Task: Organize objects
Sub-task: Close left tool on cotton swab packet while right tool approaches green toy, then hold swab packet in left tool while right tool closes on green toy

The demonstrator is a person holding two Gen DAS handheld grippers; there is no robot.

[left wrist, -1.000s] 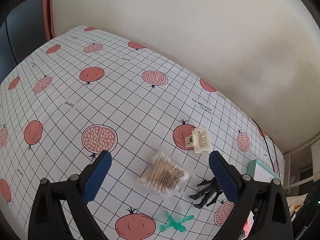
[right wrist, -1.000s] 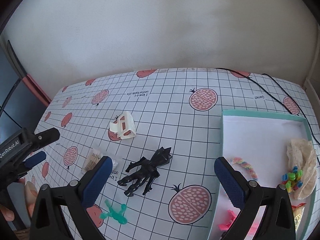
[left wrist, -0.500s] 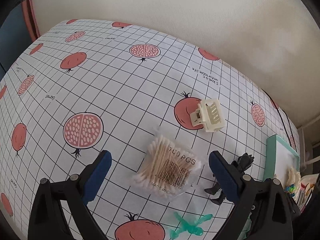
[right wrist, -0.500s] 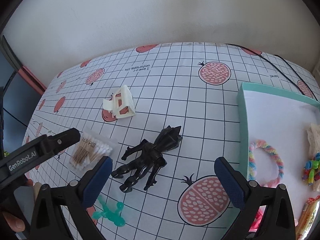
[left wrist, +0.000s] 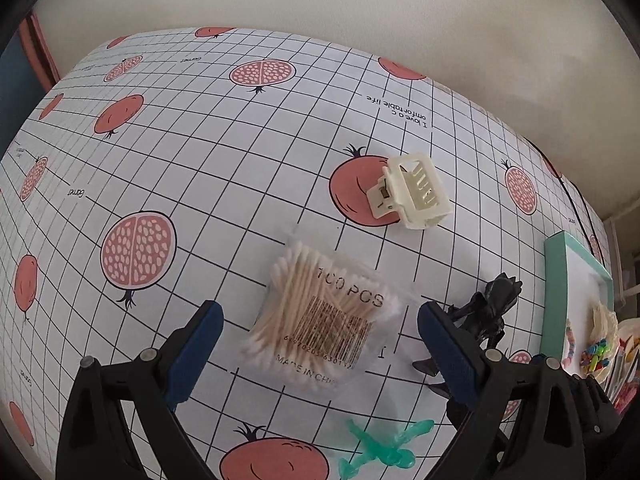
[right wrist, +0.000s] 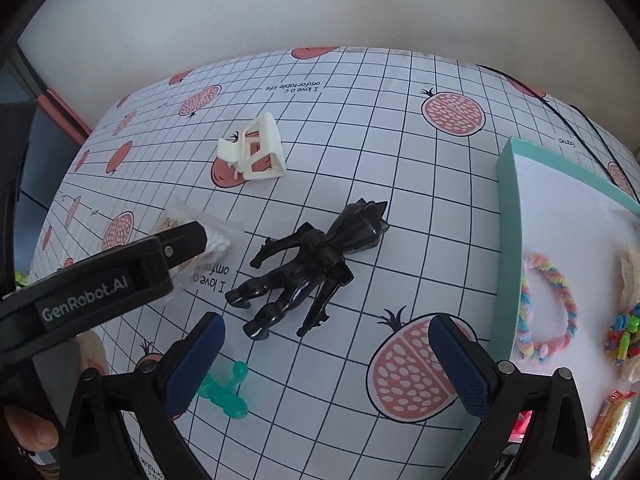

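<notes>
The left gripper (left wrist: 318, 322) hangs with its fingers spread wide to either side of the cotton swab packet (left wrist: 322, 320), which lies flat on the pomegranate tablecloth (left wrist: 200, 152), its sticks running from near-left to far-right toward the cream hair clip (left wrist: 414, 190). The right gripper (right wrist: 326, 338), fingers likewise spread and empty, sits over the black figure (right wrist: 314, 266), whose long axis runs diagonally, head toward the teal tray (right wrist: 506, 216). The left finger hides the figure's lower half in the left view, and the green toy (right wrist: 226, 390) is partly covered.

The left hand-held gripper (right wrist: 188, 240) hides much of the cotton-swab bag (right wrist: 218, 240).
</notes>
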